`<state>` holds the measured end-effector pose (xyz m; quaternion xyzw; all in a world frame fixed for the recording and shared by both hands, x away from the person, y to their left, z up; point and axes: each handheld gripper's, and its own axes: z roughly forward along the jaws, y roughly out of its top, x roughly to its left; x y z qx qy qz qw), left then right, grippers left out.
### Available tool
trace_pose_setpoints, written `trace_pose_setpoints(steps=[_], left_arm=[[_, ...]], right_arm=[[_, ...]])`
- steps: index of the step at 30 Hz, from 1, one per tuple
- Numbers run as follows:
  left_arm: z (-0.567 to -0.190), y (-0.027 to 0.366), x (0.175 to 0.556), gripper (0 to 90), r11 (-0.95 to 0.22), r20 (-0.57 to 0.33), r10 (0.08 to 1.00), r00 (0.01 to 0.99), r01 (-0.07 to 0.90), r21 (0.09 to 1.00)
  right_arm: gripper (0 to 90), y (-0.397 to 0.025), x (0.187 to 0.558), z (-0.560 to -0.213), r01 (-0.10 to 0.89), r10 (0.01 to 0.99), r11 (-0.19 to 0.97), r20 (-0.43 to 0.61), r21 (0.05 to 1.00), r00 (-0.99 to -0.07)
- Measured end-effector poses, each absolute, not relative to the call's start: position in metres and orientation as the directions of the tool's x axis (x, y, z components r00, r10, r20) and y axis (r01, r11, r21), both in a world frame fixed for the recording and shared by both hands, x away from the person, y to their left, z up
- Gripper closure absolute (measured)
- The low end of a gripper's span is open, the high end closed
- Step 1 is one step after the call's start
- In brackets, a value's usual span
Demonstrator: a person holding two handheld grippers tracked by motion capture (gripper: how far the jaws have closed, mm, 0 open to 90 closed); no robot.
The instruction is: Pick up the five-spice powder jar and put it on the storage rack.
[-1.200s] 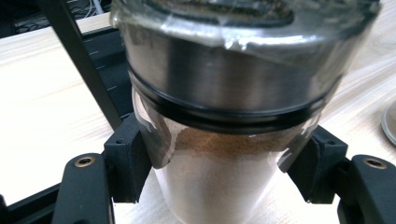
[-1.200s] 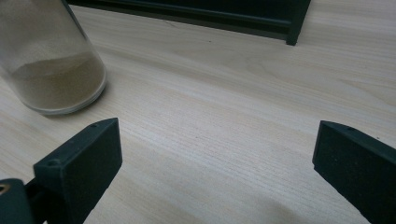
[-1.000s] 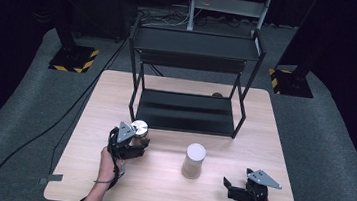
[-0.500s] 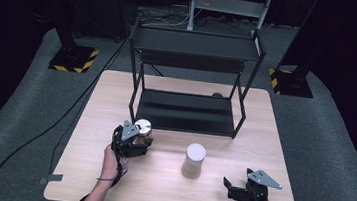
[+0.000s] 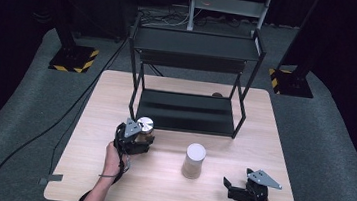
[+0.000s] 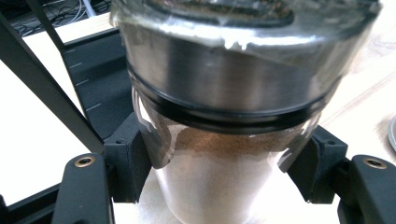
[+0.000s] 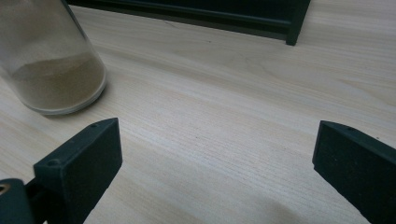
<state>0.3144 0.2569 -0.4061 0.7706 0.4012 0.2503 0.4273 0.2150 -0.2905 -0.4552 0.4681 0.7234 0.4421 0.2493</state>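
Wooden table [image 5: 116,99]: left hand-held gripper [image 5: 138,139] clasps jar [image 5: 145,127]

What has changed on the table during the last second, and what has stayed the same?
Almost nothing. The left gripper stays shut on the silver-lidded jar near the black shelf rack; any shift is too slight to tell. The white-lidded jar stands in the same spot, and the right gripper stays open, resting near the table's front edge.

1. The left tool [image 5: 138,137] is clamped on a jar [image 6: 224,116], with the left hand [image 5: 112,153] behind it.
2. The right tool [image 5: 234,188] sits low near the worktop's [image 5: 245,112] front edge, jaws spread wide, gripping nothing.
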Motion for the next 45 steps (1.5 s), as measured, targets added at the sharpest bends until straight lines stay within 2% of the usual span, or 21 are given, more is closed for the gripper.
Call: trace_pose_setpoints(steps=[45], left_arm=[[-0.397, 0.243, 0.340, 31.3, -0.332, 0.055, 0.819, 0.572, 0.394, 0.857]], right_arm=[[0.4, -0.290, 0.214, -0.455, 0.456, 0.900, 0.167, 0.054, 0.874, -0.433]])
